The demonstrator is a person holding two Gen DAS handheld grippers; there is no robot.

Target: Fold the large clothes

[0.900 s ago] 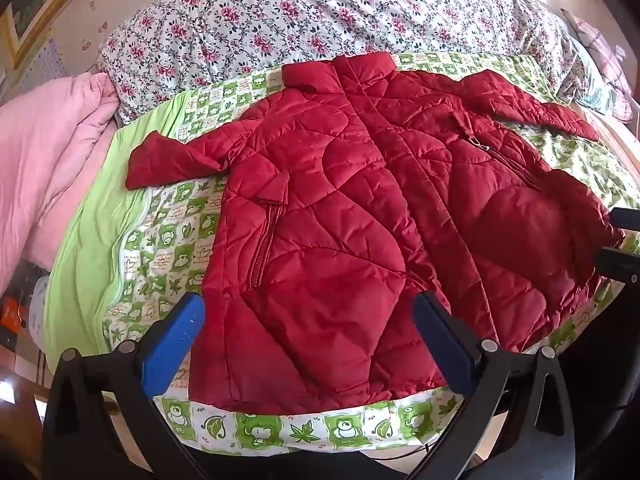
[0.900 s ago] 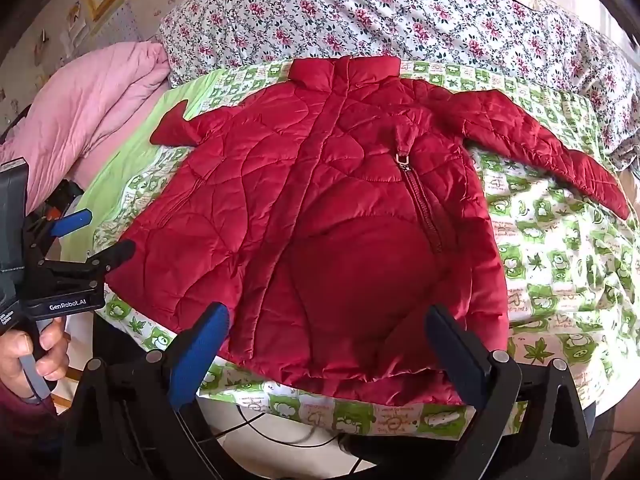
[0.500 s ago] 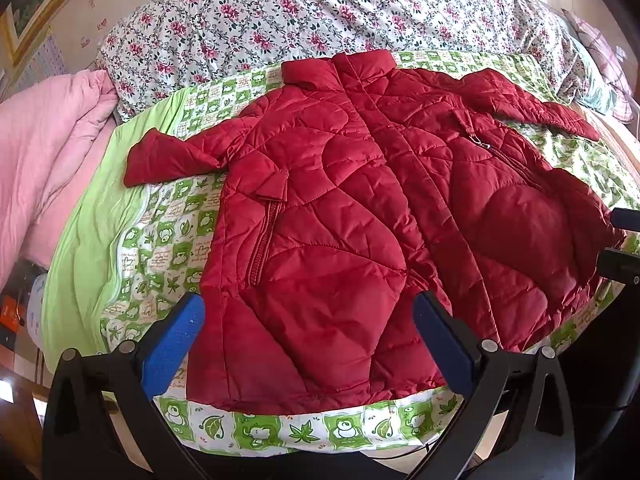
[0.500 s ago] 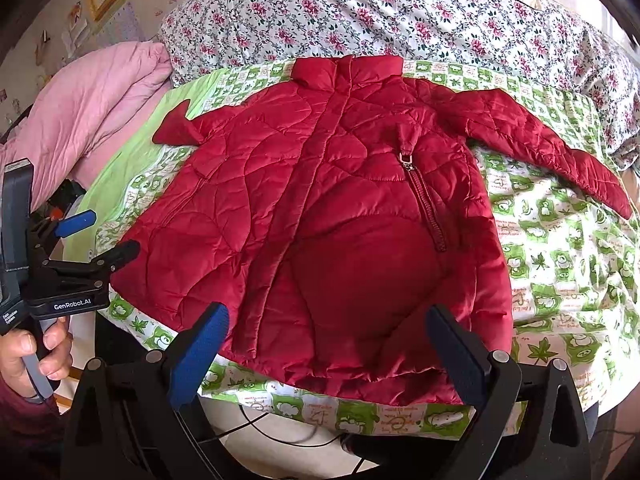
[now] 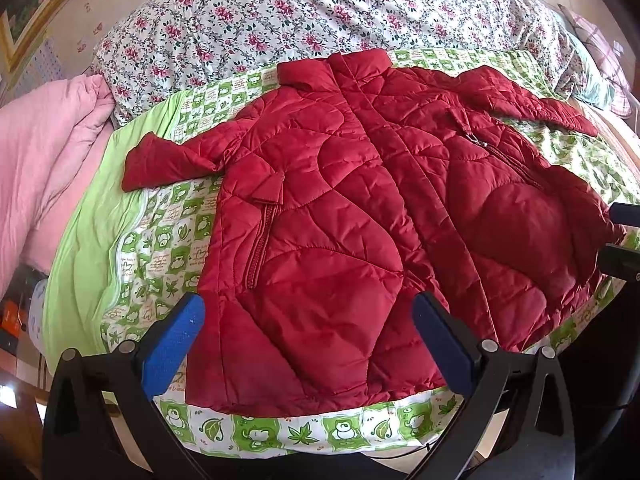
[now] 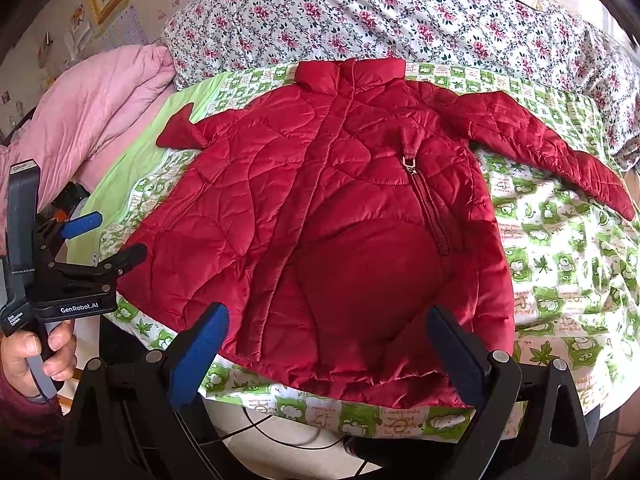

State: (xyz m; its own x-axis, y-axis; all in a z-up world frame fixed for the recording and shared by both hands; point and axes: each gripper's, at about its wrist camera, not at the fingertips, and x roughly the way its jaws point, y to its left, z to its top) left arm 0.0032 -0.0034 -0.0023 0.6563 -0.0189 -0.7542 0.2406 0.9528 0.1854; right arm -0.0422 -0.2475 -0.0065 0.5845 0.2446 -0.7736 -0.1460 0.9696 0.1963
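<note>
While one red quilted jacket (image 5: 360, 216) lies flat, front up, on the green patterned quilt (image 6: 560, 248), its collar-to-hem axis runs straight away from both grippers. Left gripper (image 5: 308, 332) and right gripper (image 6: 328, 344) hover released at the hem, neither nearer. Two sleeves spread sideways.

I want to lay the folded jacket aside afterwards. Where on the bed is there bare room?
Bare green quilt lies right of the jacket, under its right sleeve. A narrower plain green strip runs between the left sleeve and the pink blanket. The floral duvet crowds the far side.
</note>
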